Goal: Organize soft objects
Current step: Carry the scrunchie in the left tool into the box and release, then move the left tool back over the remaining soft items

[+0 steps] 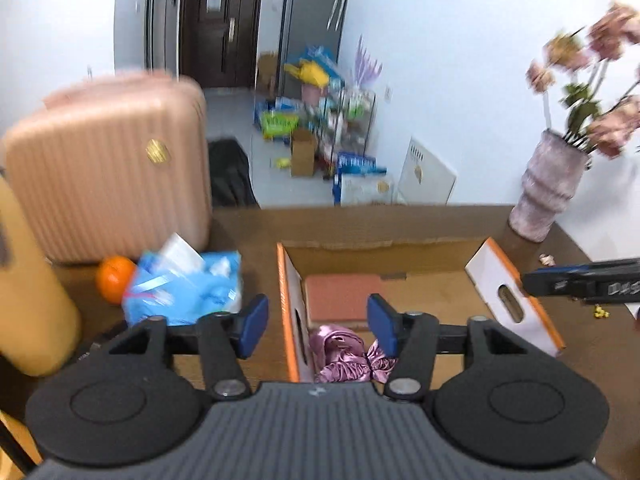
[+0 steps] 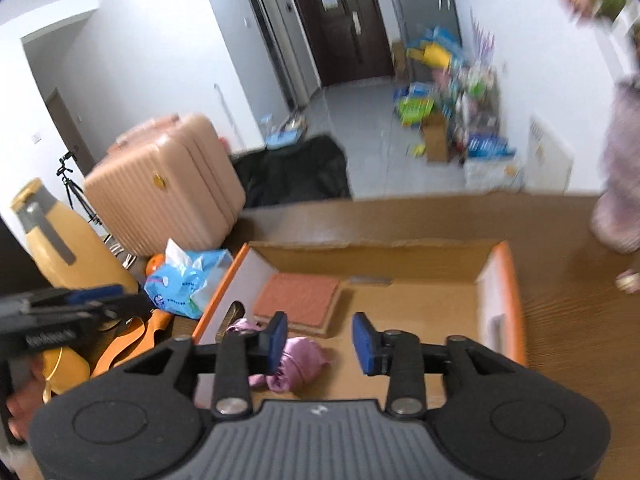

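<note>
A brown wooden tabletop (image 2: 560, 320) carries one open cardboard box (image 1: 516, 300) with orange edges. Inside lie one flat coral pad (image 1: 344, 296) and one crumpled shiny pink satin cloth (image 2: 296, 364). Only the left view shows the ribbed vase (image 1: 544, 192). The left tool (image 1: 316, 320) and right tool (image 2: 320, 340) both hang spread apart, empty, above the box.

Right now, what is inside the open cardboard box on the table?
Inside the cardboard box lie a flat terracotta cloth and a crumpled pink satin piece. The right gripper hides the near floor of the box, so more may lie there.
</note>
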Tool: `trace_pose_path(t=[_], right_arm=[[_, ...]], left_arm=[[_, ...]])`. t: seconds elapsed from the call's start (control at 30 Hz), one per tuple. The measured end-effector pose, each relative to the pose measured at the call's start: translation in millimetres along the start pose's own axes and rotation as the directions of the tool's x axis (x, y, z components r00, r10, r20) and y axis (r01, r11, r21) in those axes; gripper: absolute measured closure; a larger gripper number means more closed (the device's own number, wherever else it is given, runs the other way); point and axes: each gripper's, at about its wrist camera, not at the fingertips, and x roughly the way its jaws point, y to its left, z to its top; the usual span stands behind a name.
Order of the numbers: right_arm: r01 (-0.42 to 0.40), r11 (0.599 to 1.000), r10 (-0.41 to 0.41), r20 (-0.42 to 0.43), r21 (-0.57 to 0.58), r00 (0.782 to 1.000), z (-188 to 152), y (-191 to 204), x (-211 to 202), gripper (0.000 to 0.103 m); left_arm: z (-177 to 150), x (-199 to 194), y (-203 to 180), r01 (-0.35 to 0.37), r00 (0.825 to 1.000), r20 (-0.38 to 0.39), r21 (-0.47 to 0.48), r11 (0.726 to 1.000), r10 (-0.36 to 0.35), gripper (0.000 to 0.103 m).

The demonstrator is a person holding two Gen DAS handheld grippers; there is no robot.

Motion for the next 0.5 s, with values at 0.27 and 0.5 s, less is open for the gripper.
trace_pose_path(t=[0.27, 0.5], right_arm=[[0.061, 0.998, -0.058, 0.152, -0.017, 0.987, -22.2, -9.7, -135.7, 0.048], [0.023, 0.998, -0.007, 0.268, -0.057, 0.963, -78.6, 3.4, -201.8, 0.037]], left_arm=[[-11.1, -108.2, -9.9, -0.021, 0.992, 0.126, 0.035, 0.999, 0.017, 0.022], [-66.3, -175.8, -25.0, -0.084, 0.960, 0.269, 0.021, 0.996, 0.075, 0.018]])
